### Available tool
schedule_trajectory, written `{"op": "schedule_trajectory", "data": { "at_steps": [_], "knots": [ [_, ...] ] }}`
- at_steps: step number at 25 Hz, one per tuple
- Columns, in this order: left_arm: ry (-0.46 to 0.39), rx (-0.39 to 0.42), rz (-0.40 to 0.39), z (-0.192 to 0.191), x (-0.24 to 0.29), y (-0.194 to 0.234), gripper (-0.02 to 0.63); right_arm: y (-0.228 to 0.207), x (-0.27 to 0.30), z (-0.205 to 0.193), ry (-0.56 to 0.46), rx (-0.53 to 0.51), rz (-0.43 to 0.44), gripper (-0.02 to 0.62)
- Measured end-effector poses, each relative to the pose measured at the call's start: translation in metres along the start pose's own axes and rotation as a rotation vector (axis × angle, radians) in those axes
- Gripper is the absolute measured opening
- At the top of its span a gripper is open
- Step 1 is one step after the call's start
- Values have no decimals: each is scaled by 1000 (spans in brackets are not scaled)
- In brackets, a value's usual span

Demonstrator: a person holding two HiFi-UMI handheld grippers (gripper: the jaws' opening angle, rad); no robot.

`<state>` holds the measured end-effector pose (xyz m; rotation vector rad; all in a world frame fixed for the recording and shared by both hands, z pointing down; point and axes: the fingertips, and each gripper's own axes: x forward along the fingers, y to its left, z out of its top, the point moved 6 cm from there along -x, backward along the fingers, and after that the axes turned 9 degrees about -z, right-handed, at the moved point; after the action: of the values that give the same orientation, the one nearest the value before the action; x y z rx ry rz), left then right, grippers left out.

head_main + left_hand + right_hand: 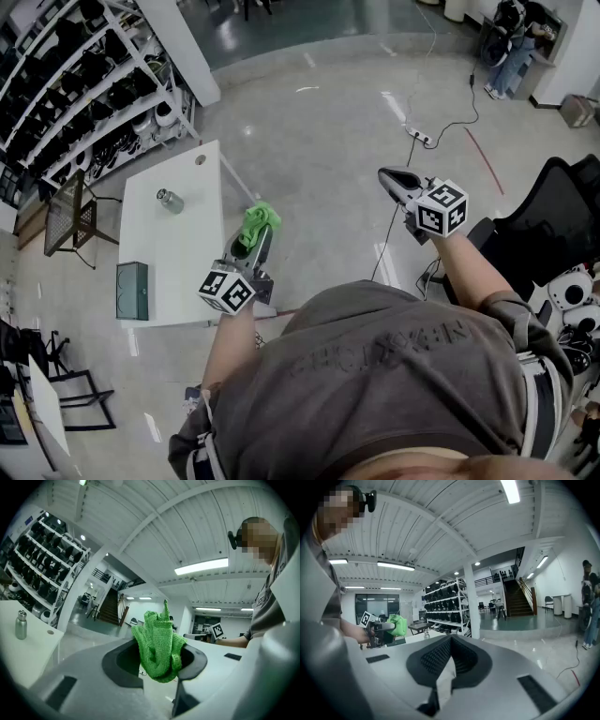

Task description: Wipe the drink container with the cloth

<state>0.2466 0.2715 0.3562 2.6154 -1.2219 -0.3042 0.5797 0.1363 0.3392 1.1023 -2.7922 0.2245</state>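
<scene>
Left fingers (117, 667) clamp cloth (159, 648), right fingers (429, 660) closed

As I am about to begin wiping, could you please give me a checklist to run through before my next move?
1. Green cloth clamped in the left gripper: ok.
2. Right gripper free to steady the bottle: ok, empty, though its jaws are together and must open first.
3. Metal drink bottle upright on the white table: ok.
4. Grippers close to the bottle: not ok, both are held off the table's edge, well apart from it.
5. Room around the bottle: ok, the green box stands apart, at the table's near end.
6. Bottle cap tight: cannot tell.
</scene>
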Motion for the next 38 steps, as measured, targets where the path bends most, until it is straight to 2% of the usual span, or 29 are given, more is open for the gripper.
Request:
{"op": "schedule_trajectory", "data": {
  "at_steps": [16,21,30,34,38],
  "knots": [
    [0,4,25,-3,29,-22,129,-31,-16,13,-22,12,3,-9],
    [-11,9,44,-5,43,-36,129,-47,-32,15,-29,17,28,-9],
    [-33,-35,72,-24,90,-69,129,-92,-62,8,-19,25,86,-8],
    [-12,-46,87,-26,94,-65,129,-96,-50,4,-15,41,112,-8],
    [-15,-33,101,-19,91,-42,129,-92,-22,3,-10,42,130,-8]
  ]
}}
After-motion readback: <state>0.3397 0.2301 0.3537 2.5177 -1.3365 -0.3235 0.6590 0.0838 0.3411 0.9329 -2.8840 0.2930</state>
